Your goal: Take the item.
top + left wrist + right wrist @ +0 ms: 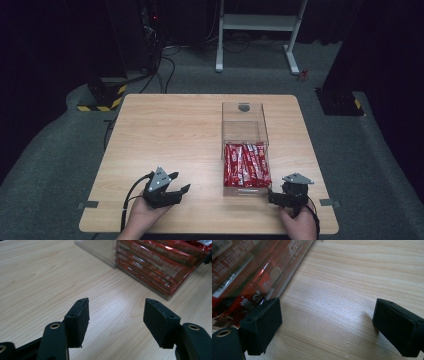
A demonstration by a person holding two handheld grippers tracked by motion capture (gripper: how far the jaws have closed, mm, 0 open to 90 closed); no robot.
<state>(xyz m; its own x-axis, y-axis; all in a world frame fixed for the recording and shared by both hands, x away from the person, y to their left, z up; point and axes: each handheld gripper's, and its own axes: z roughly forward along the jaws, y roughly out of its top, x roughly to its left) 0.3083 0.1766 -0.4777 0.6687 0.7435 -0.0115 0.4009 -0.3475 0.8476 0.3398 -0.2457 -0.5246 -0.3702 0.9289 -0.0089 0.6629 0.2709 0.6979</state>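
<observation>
high view: clear box point(245, 145) of red packets point(246, 166) centre-right | right gripper view: print on packets readable | left gripper point(167, 189) spread, empty | right gripper point(274, 196) spread, empty, beside box

On the desk point(165, 130) a clear box point(244, 145) stands right of the middle. Packets point(246, 165) lie in its near half. The left gripper point(176, 182) is at the near left, well apart; the right gripper point(271, 196) is just beside the box's near right corner.
</observation>
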